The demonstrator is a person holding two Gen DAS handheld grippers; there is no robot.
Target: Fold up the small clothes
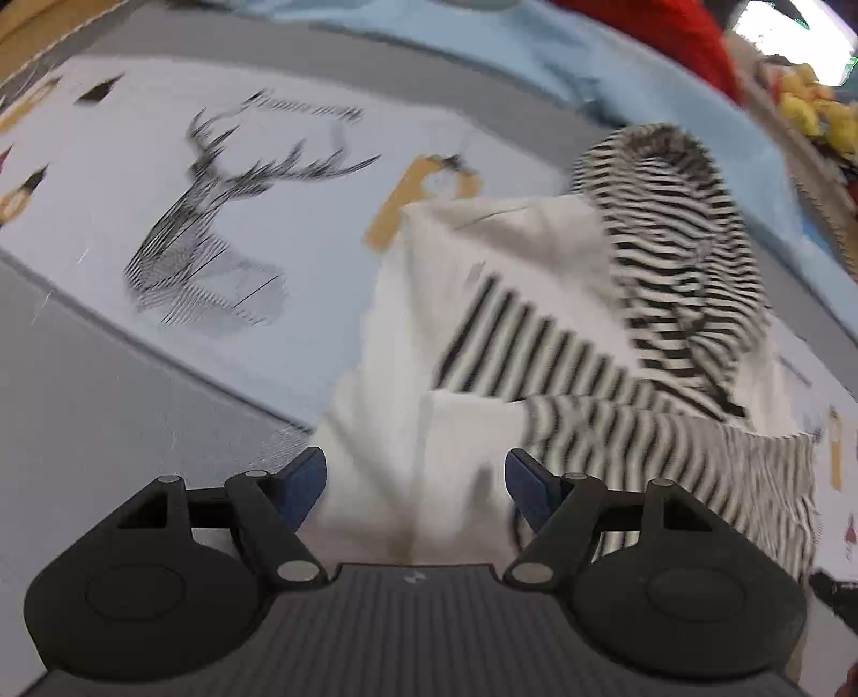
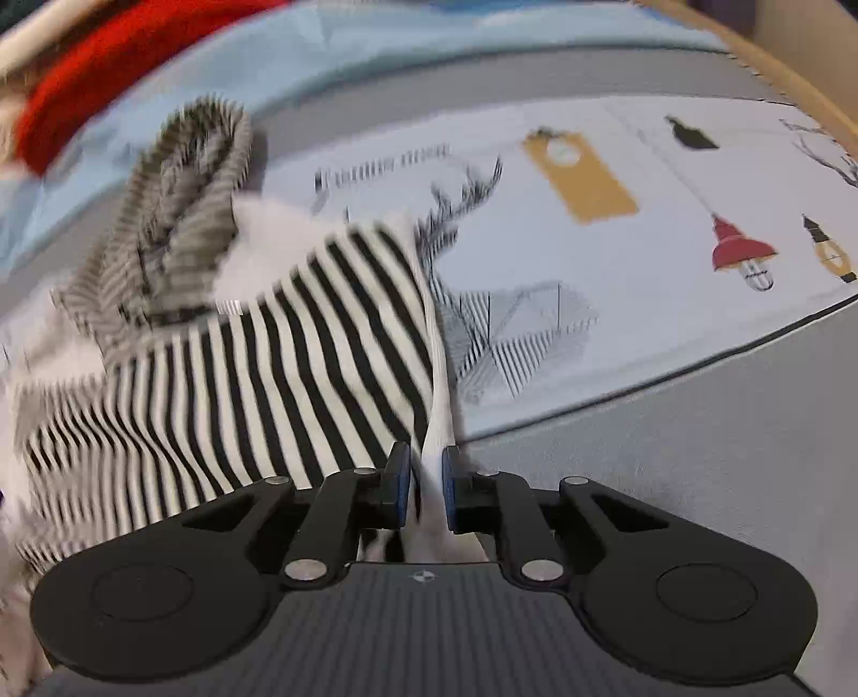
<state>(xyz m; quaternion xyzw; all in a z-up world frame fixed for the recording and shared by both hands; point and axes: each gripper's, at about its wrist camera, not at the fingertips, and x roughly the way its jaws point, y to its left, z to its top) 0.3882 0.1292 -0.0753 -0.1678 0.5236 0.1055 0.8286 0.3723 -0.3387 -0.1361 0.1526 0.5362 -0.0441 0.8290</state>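
The striped garment lies on a printed mat, and the mat lies on the table. In the left wrist view the garment is to the right of the deer drawing and partly covers a tag drawing. Its hood lies at the far end. Behind the mat lies another cloth, and one more cloth lies on top of that. The left gripper is over the near edge of the garment, a finger on each side, not touching it. The right gripper has the garment's near edge between its fingers.
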